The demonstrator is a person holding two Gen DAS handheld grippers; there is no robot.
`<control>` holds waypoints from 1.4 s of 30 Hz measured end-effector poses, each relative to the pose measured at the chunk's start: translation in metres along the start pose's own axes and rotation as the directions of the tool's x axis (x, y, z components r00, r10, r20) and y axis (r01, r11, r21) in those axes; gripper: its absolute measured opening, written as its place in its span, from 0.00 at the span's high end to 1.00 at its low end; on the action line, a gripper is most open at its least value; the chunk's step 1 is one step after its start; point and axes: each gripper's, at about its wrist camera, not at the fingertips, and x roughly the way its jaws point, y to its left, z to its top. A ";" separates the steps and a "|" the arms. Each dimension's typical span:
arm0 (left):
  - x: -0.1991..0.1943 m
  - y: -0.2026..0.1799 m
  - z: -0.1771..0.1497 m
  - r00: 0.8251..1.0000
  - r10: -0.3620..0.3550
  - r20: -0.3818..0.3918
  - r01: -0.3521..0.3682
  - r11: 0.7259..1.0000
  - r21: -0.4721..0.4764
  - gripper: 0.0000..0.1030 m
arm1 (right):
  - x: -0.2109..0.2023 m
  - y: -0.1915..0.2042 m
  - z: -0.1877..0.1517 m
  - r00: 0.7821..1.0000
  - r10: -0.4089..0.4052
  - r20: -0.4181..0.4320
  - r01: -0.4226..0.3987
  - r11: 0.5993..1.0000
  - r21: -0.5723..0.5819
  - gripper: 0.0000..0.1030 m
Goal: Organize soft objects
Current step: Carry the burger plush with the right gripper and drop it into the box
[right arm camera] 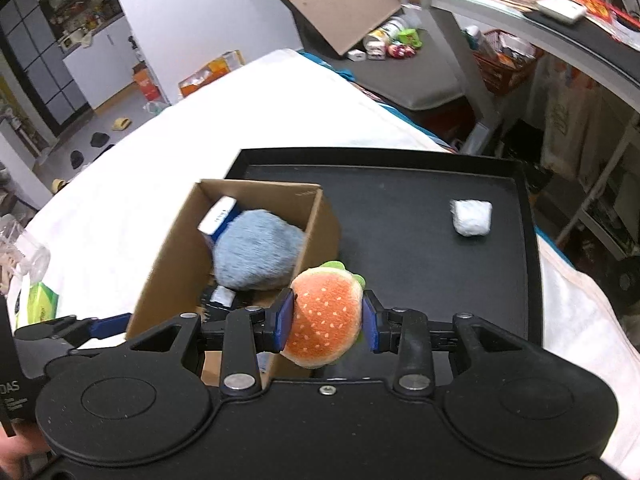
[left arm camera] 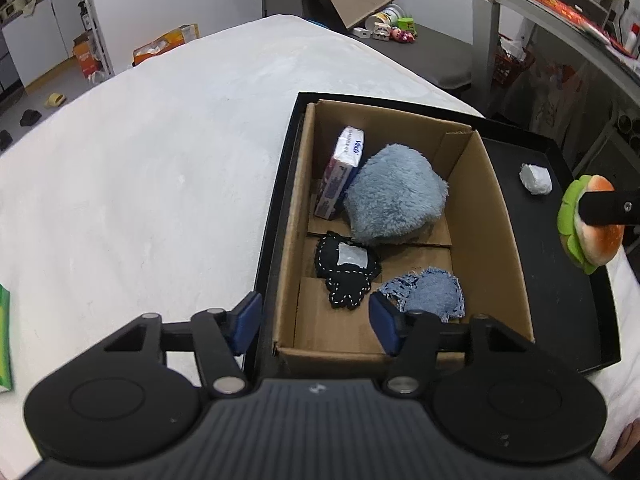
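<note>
Looks like a lived-in home room, part bedroom, part storage. A wide white bed (left arm camera: 152, 152) in the middle. Beyond the bed, white cupboards (left arm camera: 36, 40), slippers (left arm camera: 55, 99) on the floor, opened cartons (left arm camera: 166, 43). To the right of the bed, a cluttered desk (right arm camera: 532, 28) with a basket (right arm camera: 504, 60) under it.

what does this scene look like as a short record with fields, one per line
right gripper: shut on the burger toy, held above the tray
left gripper: open, jaws straddling the near left corner of the box
box: cardboard, sits on the left part of the tray
in box: tissue pack, fluffy blue pouch, black patch, denim patch
tray: black, on a white cloth
loose on tray: white lump
</note>
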 end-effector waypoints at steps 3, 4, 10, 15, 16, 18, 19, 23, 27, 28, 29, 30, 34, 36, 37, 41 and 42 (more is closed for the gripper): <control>0.003 0.007 -0.001 1.000 -0.018 -0.003 0.018 0.999 -0.033 0.55 | 0.002 0.009 0.003 1.000 0.011 0.004 -0.011 1.000 -0.018 0.66; 0.004 0.009 0.000 1.000 -0.024 -0.006 0.024 0.999 -0.037 0.57 | 0.003 0.012 0.003 1.000 0.012 0.002 -0.012 1.000 -0.020 0.66; 0.011 0.015 -0.001 0.999 -0.040 -0.022 0.039 0.998 -0.051 0.69 | 0.007 0.031 0.007 1.000 0.020 0.003 -0.020 0.999 -0.047 0.66; 0.016 0.021 -0.002 0.998 -0.045 -0.032 0.043 0.997 -0.063 0.75 | 0.014 0.043 0.010 1.000 0.016 0.005 -0.015 0.998 -0.062 0.66; 0.017 0.022 -0.002 0.998 -0.045 -0.035 0.042 0.997 -0.069 0.77 | 0.016 0.045 0.011 1.000 0.013 0.004 -0.013 0.998 -0.067 0.66; 0.019 0.024 -0.002 0.998 -0.043 -0.038 0.040 0.996 -0.077 0.81 | 0.020 0.050 0.013 1.000 0.010 0.000 -0.010 0.997 -0.077 0.65; 0.020 0.025 -0.002 0.998 -0.041 -0.038 0.038 0.996 -0.079 0.83 | 0.021 0.053 0.014 1.000 0.010 -0.002 -0.010 0.997 -0.082 0.65; 0.021 0.029 -0.002 0.998 -0.040 -0.039 0.036 0.995 -0.088 0.88 | 0.022 0.064 0.020 1.000 0.014 0.016 -0.013 0.994 -0.107 0.57; 0.022 0.028 -0.002 0.999 -0.038 -0.038 0.035 0.996 -0.086 0.89 | 0.022 0.068 0.024 0.999 0.002 0.039 0.002 0.994 -0.110 0.44; 0.021 0.028 -0.002 0.999 -0.040 -0.037 0.037 0.996 -0.083 0.89 | 0.021 0.068 0.024 0.999 -0.001 0.043 0.005 0.994 -0.108 0.42; 0.021 0.027 -0.002 0.999 -0.037 -0.033 0.035 0.996 -0.079 0.89 | 0.021 0.067 0.025 0.999 -0.004 0.044 0.009 0.995 -0.102 0.39; 0.020 0.027 -0.003 0.999 -0.036 -0.030 0.034 0.997 -0.075 0.89 | 0.020 0.066 0.025 0.999 -0.006 0.045 0.010 0.995 -0.098 0.38; 0.018 0.026 -0.004 0.999 -0.031 -0.024 0.029 0.997 -0.072 0.89 | 0.019 0.062 0.025 0.999 -0.021 0.048 0.025 0.996 -0.082 0.37; 0.016 0.027 -0.004 0.999 -0.033 -0.024 0.031 0.997 -0.074 0.89 | 0.018 0.059 0.024 0.998 -0.024 0.050 0.028 0.997 -0.071 0.35; 0.016 0.027 -0.004 0.999 -0.032 -0.025 0.030 0.997 -0.077 0.89 | 0.017 0.058 0.024 0.998 -0.027 0.051 0.030 0.997 -0.067 0.34; 0.016 0.027 -0.002 0.999 -0.034 -0.032 0.031 0.996 -0.085 0.89 | 0.016 0.051 0.022 0.997 -0.036 0.061 0.040 0.997 -0.063 0.29; 0.016 0.027 -0.002 0.999 -0.036 -0.032 0.033 0.996 -0.085 0.89 | 0.017 0.048 0.022 0.997 -0.040 0.060 0.044 0.997 -0.062 0.29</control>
